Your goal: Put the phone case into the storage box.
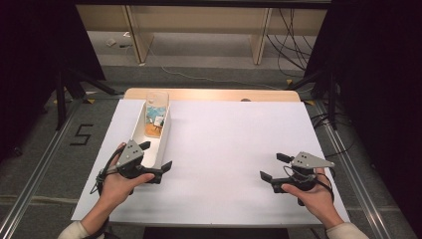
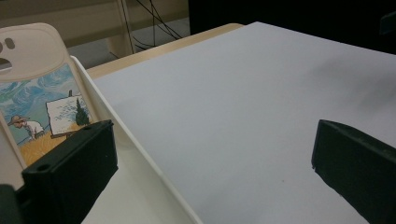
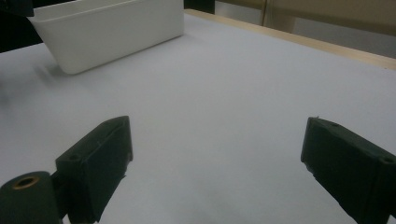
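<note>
Left tongs [image 1: 158, 156] sit at the near end of the white tray [image 1: 164, 142], jaws spread wide and straddling its right wall: one jaw inside the tray, the other outside over the bench [image 1: 239, 149]. Nothing gripped. Left hand [image 1: 119, 181] wraps the handle from behind, forearm coming in from the lower left.

Phone case [image 2: 35, 93], printed with a painter at an easel, leans upright in the tray's far half, just beyond the inside jaw, not touching it.

Right tongs [image 1: 273, 167] rest low over bare bench at the right, well apart from the tray, jaws wide open, empty, pointing left. Right hand [image 1: 311, 194] cups the body from below.
</note>
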Demonstrator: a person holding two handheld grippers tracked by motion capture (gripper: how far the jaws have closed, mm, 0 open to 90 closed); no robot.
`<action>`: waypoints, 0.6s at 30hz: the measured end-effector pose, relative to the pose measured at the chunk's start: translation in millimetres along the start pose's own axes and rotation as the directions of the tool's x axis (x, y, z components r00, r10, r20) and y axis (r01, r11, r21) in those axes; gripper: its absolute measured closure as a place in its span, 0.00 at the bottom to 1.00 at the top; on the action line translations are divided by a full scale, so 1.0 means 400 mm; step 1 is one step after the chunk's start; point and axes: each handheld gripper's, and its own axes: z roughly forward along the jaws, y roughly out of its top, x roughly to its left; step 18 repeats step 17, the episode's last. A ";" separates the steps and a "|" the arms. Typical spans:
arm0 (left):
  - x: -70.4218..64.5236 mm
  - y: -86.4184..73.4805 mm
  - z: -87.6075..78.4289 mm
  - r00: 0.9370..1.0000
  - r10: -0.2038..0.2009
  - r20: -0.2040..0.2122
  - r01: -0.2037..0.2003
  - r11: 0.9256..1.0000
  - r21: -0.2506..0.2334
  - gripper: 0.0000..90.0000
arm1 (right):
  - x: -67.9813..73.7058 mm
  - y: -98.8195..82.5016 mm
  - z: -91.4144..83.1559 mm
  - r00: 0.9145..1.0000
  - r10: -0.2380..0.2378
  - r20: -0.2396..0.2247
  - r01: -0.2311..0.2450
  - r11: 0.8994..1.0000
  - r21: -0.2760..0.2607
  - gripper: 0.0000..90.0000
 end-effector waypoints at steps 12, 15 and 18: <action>0.000 -0.003 0.001 1.000 0.002 -0.002 -0.002 1.000 0.009 0.00 | 0.001 -0.001 0.000 1.000 -0.002 -0.001 0.002 1.000 0.000 0.11; 0.000 -0.005 0.003 1.000 -0.001 0.001 0.001 1.000 0.012 0.00 | 0.001 -0.001 -0.001 1.000 0.000 0.001 0.000 1.000 0.002 0.11; -0.002 -0.004 0.004 1.000 0.000 0.001 0.000 1.000 0.011 0.00 | 0.000 -0.001 -0.002 1.000 0.000 0.001 0.000 1.000 0.000 0.11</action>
